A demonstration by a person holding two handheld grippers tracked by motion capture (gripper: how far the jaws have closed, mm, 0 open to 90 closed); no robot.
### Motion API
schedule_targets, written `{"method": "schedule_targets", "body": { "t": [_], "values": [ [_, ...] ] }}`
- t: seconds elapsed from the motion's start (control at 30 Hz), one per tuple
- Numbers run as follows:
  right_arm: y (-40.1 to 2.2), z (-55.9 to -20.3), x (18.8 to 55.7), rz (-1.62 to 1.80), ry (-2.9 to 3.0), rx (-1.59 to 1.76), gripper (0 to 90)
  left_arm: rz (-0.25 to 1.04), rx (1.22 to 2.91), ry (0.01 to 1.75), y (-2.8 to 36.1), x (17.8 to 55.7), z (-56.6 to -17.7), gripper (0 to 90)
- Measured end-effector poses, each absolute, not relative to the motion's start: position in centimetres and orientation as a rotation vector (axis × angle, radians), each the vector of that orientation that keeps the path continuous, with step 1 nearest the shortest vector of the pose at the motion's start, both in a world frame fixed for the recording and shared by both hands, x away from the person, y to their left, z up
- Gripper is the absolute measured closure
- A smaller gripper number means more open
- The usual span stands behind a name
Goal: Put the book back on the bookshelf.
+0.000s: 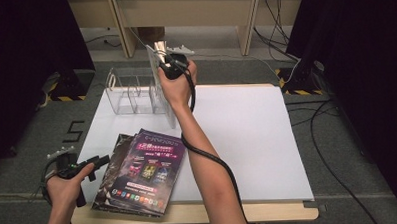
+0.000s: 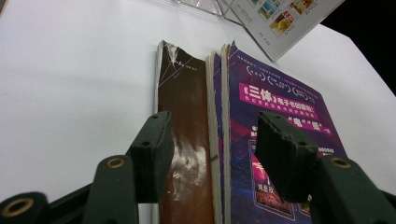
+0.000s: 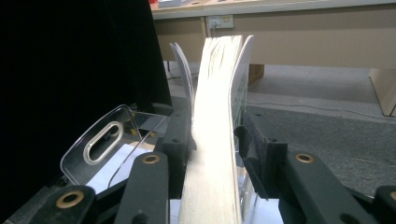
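A thin magazine (image 1: 157, 58) stands upright in the right end of a clear acrylic rack (image 1: 131, 92) at the table's far side. My right gripper (image 1: 171, 63) is at its top edge. In the right gripper view the magazine (image 3: 215, 116) rises between the jaws of the right gripper (image 3: 212, 140), and the right pad stands slightly off it, so the gripper is open. A stack of magazines (image 1: 143, 171) with a purple cover lies at the front left. My left gripper (image 1: 100, 163) rests open at its left edge. Its jaws (image 2: 212, 140) straddle the purple cover (image 2: 275, 107) and a brown one (image 2: 182, 107).
The white table top (image 1: 247, 130) stretches to the right of the rack and stack. The rack's clear dividers (image 3: 107, 140) stand left of the upright magazine. Beyond the table are a wooden bench, cables on the floor (image 1: 328, 152) and dark curtains at both sides.
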State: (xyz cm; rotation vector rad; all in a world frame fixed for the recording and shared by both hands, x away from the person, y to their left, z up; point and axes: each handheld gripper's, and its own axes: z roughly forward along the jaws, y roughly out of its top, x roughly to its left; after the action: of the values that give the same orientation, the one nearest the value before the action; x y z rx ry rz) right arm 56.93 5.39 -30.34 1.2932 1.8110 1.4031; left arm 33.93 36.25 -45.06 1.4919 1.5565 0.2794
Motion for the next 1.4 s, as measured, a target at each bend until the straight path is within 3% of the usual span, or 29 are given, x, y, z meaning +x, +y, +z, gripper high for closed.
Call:
{"method": "schedule_targets", "body": {
  "t": [1.4],
  "values": [
    [6.1,-30.1,57.7,1.276,1.888,1.348,74.2,0.278,1.489,1.559,36.5,34.0,-45.3,45.1]
  ]
}}
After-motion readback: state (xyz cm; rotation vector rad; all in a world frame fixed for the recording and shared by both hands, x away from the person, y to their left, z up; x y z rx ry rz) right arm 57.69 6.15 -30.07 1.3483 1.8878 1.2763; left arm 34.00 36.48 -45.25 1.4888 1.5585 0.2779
